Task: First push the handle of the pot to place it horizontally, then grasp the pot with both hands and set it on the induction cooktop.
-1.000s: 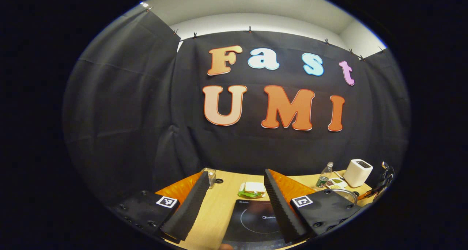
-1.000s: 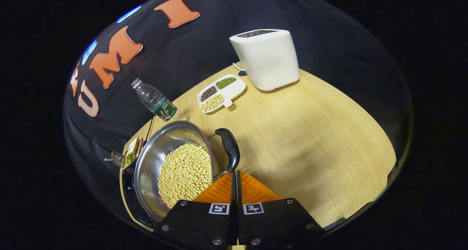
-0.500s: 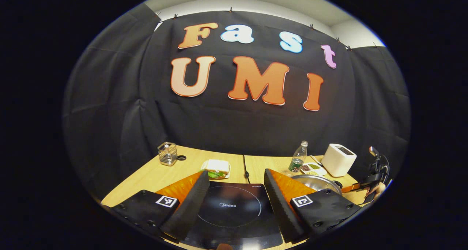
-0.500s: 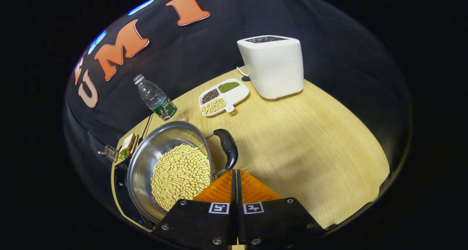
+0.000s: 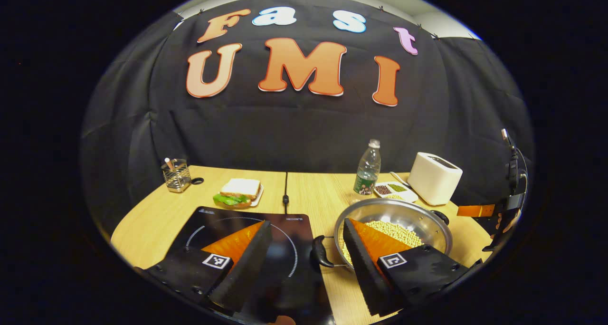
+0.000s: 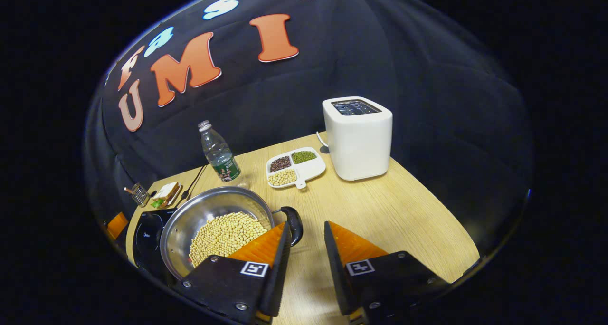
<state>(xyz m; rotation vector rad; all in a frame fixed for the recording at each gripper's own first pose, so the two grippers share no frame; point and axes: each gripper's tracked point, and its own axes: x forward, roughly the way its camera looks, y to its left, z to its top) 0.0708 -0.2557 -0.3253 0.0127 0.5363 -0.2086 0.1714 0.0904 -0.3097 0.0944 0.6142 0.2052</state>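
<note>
Right gripper view puts the pot (image 6: 216, 220) at lower left, its near handle (image 6: 295, 223) just ahead of the right gripper (image 6: 304, 263), whose fingers stand apart, holding nothing. Left gripper view shows the left gripper (image 5: 308, 263) wide open and empty, the pot's other handle (image 5: 319, 253) between its fingers, the induction cooktop (image 5: 223, 223) at lower left.

The site was a staged kitchen set inside a recording booth, not a real home. A wooden table (image 6: 403, 206) carried kitchen goods: an induction cooktop (image 5: 285, 249), a white toaster (image 6: 358, 137) at 1 o'clock in the right gripper view, and a sandwich plate (image 5: 237, 194). Black cloth (image 5: 294, 130) was hung as walls behind the table.
</note>
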